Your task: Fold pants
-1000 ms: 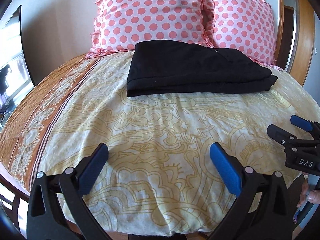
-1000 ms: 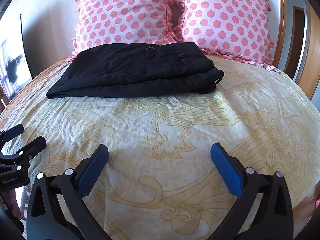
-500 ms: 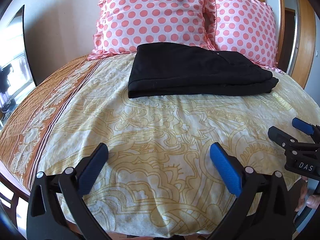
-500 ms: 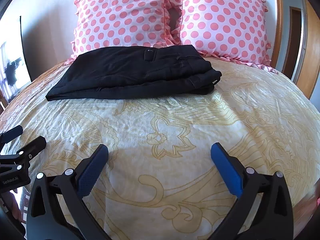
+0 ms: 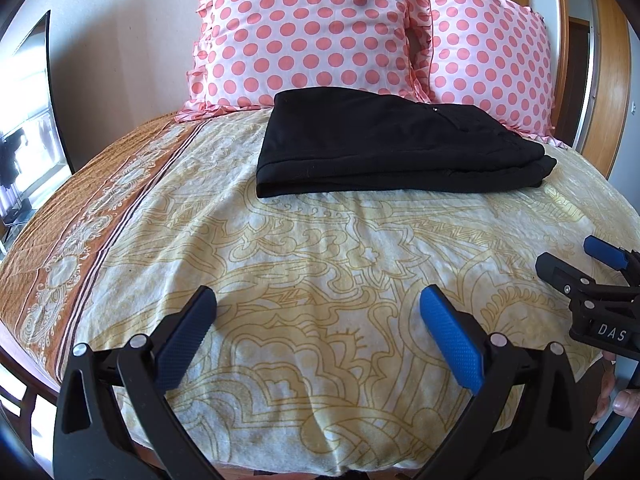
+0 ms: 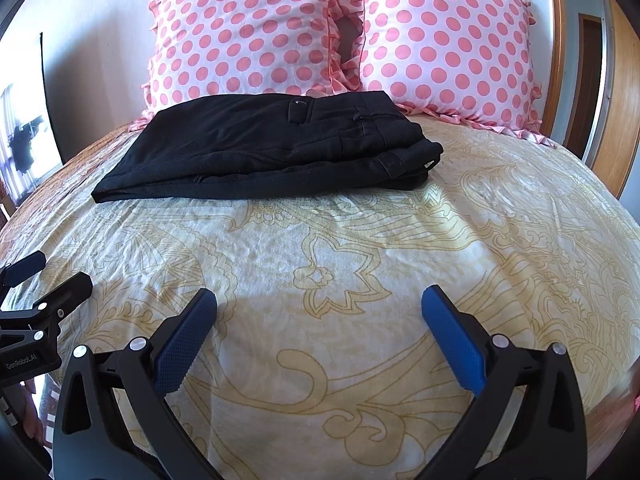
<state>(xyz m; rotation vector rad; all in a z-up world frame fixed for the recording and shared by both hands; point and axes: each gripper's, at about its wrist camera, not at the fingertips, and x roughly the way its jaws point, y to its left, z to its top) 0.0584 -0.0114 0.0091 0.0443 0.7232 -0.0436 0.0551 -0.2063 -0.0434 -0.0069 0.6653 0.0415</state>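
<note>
The near edge of the bed (image 5: 320,420) drops out of sight beneath both tools, and the far hem of the pants (image 5: 384,148) is hidden where the cloth meets the pillows (image 5: 304,32); how many layers the fold holds is hard to count, since the black fabric swallows its own creases. Only part of the right tool (image 5: 592,276) shows at the edge of the left camera's picture, its body cut off, with a fingertip of the person's hand (image 5: 622,402) barely in frame below it. The pants lie folded into a flat stack well ahead of both tools, at the head of the bed and touching the pillows. Their long axis runs crosswise to the tools' pointing direction, with the waistband end (image 6: 404,148) toward the right and the smooth folded end toward the left. In the right camera's picture the left tool (image 6: 36,280) sits low at the left border, partly cropped. Both tools hover over the bedspread (image 6: 360,248) near the foot, side by side and aimed at the pillows; the left tool (image 5: 316,320) and the right tool (image 6: 318,320) each have their blue pads (image 5: 452,344) spread wide, released, gripping nothing.
</note>
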